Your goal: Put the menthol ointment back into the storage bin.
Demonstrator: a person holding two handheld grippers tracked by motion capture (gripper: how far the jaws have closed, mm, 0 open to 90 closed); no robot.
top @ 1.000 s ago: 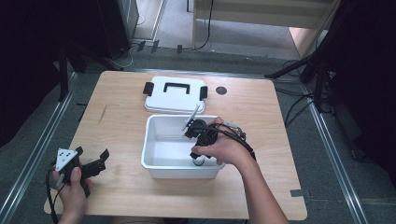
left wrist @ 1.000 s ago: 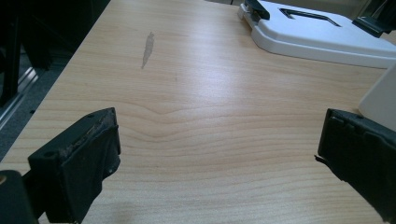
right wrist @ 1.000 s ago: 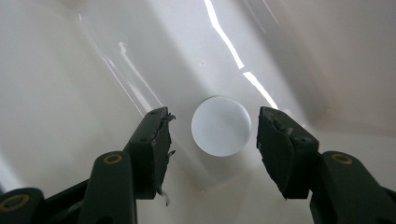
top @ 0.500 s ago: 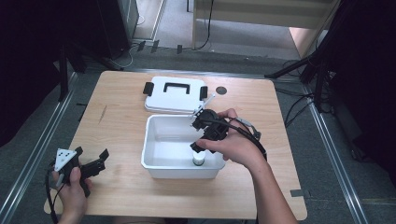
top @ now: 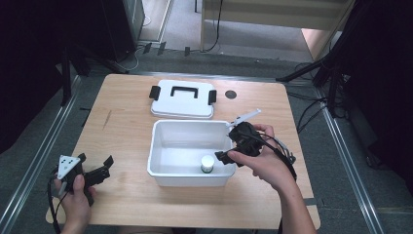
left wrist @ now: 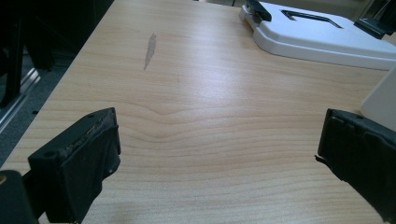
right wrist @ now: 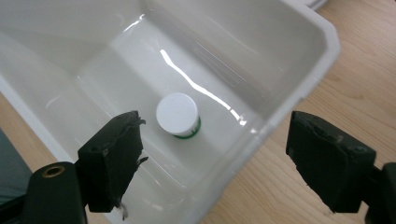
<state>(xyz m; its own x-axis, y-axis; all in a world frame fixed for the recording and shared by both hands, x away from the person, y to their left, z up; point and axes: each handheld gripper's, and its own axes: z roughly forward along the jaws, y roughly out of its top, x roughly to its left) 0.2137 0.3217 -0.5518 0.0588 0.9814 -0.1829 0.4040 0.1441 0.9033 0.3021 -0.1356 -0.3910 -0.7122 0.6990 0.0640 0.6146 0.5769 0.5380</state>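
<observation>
Item: small white-capped bottle [top: 207,164], standing upright on the floor of the open white bin [top: 160,131], near its front right corner, long axis vertical. Right gripper [top: 233,145]: just above the bin's right rim, jaws just opened wide and empty, bottle below and slightly left of it. Left gripper [top: 95,168]: released, empty, resting at the table's [top: 126,122] front left corner, well apart; lid [top: 182,100] lies behind the bin.

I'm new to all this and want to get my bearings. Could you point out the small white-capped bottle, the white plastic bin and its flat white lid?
Small white-capped bottle [right wrist: 176,112], right gripper view, on its cap.
White plastic bin [top: 190,181], high view, near wall.
Flat white lid [top: 182,104], high view, top surface.
</observation>
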